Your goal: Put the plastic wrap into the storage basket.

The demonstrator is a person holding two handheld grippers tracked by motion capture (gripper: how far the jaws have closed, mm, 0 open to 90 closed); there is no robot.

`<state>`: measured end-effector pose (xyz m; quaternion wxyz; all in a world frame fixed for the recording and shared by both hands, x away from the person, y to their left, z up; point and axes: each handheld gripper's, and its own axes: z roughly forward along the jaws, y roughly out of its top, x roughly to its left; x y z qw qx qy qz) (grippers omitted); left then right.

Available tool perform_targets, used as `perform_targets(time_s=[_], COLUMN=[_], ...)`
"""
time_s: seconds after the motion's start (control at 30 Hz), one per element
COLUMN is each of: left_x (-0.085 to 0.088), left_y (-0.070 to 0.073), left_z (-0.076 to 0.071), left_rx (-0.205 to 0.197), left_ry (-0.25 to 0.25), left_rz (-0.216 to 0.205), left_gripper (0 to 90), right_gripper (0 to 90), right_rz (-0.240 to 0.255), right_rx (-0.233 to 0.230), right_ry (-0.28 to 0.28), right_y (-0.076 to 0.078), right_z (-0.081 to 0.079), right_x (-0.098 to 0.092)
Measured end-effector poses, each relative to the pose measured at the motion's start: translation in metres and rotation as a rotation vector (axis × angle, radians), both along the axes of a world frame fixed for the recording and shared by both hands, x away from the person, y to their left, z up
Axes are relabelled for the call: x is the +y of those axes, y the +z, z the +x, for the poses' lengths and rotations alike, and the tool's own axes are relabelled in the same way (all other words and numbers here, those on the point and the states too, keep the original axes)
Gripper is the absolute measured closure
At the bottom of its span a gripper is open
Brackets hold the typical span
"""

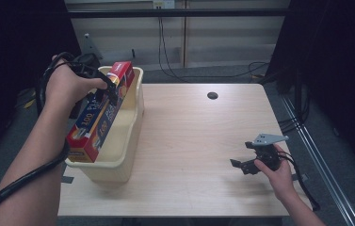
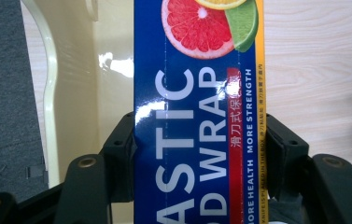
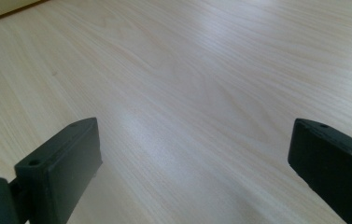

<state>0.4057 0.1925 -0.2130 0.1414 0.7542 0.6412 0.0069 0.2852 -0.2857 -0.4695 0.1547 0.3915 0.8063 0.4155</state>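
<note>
Overhead, the left gripper clamps a long red-and-blue plastic wrap box above the cream plastic tub at frame left. Lower right, the right gripper hovers, jaws apart, over the pale wooden table.

**Open tabletop right of the tub; left edge crowded**

The tabletop lies bare across the centre and right of the high view, save a small dark hole near its far edge. The right tool, jaws wide apart, sits low at lower right with bare wood ahead. At the left, a cream tub blocks passage; a plastic wrap box, clamped in the left tool, slants across its opening.
</note>
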Motion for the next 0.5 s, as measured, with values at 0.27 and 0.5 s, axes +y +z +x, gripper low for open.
perform_targets(time_s=[0.27,0.5], left_x=[0.005,0.008], left_y=[-0.008,-0.015], left_z=[-0.001,-0.003], left_rx=[0.006,0.015], left_ry=[0.002,0.011], left_rz=[0.001,0.001], left_gripper=[40.4,40.4], right_gripper=[2.6,2.6], right_rz=[-0.005,-0.014], right_rx=[-0.004,-0.004], right_ry=[-0.002,0.002], right_y=[0.000,0.000], right_z=[0.000,0.000], right_x=[0.000,0.001])
